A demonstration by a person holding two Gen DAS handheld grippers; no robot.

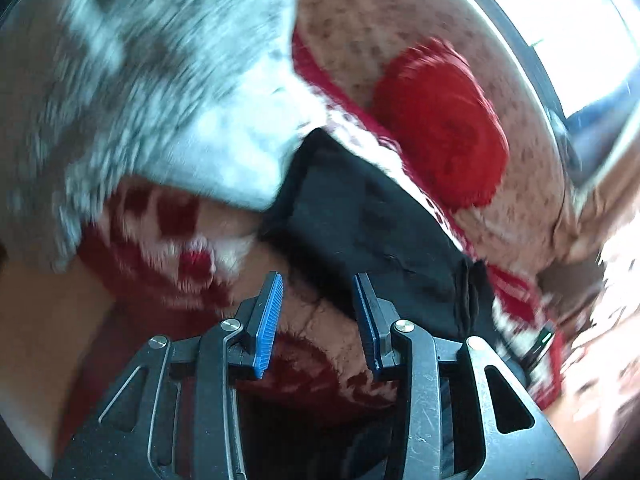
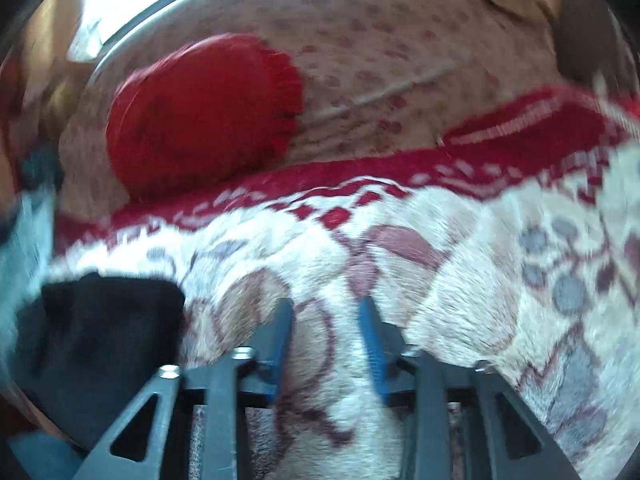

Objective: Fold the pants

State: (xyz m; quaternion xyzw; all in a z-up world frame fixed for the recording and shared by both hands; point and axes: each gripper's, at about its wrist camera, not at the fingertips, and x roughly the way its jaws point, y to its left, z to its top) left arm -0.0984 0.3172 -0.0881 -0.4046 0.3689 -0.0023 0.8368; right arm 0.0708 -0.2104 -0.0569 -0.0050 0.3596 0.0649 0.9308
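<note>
pants [image 1: 360, 216]: matt black cloth, soft knit | blanket [image 2: 460, 280]: fuzzy plush pile, red-cream pattern | round cushion [image 2: 204, 112]: red cloth, frilled edge | left gripper [image 1: 319, 300]: matt black plastic arms, scratched, shiny metal pins | pads [image 1: 268, 320]: blue ribbed rubbery | grey-white fabric [image 1: 160, 80]: blurred

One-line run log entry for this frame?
left gripper: open, empty | right gripper: open, empty | black pants: bunched on patterned blanket | red cushion: behind
</note>
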